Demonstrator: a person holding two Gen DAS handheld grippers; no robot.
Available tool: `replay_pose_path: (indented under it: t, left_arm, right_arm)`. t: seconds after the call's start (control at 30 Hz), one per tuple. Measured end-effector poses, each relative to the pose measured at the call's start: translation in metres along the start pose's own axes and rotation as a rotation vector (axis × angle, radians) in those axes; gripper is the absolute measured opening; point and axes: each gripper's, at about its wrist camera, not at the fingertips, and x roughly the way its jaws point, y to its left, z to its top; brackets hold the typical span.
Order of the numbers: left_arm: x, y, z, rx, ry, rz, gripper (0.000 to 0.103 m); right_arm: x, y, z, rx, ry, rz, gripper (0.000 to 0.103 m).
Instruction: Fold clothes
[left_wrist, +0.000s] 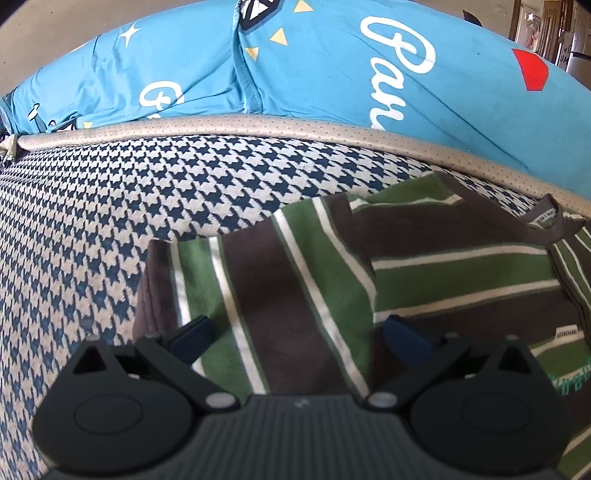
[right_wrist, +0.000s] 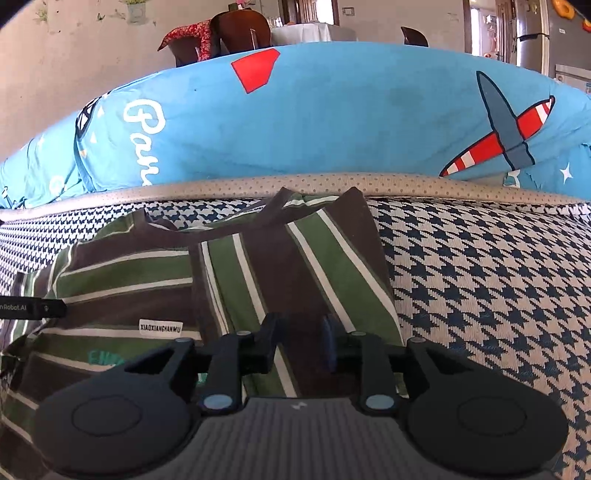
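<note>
A green, brown and white striped shirt (right_wrist: 155, 280) lies on a blue-and-cream houndstooth cushion (right_wrist: 498, 280), both sleeves folded in over the body so their stripes run across those of the chest. Behind it, past a beige dotted edging (right_wrist: 369, 182), rest bright blue pillows (right_wrist: 351, 110) printed with white script, a red shape and a red-and-white striped aeroplane. The right hand-held gripper (right_wrist: 300, 341) hovers low over the folded right sleeve, its jaws a narrow gap apart, with striped cloth visible in the gap and neither pad pressing on it. The left hand-held gripper (left_wrist: 297, 334) stands wide open above the other folded sleeve (left_wrist: 280, 280), its dark blue pads (left_wrist: 195, 334) well apart and gripping nothing. A small white label (right_wrist: 159, 327) shows on the shirt front, and the collar (left_wrist: 546, 221) lies near the edging
</note>
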Motion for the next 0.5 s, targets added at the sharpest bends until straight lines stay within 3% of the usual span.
replay_pose_path:
  t: [0.5]
  left_arm:
    - [-0.005, 0.036, -0.003, -0.053, 0.023, 0.016, 0.103]
  right_arm:
    - [-0.012, 0.046, 0.005, -0.055, -0.043, 0.121, 0.028]
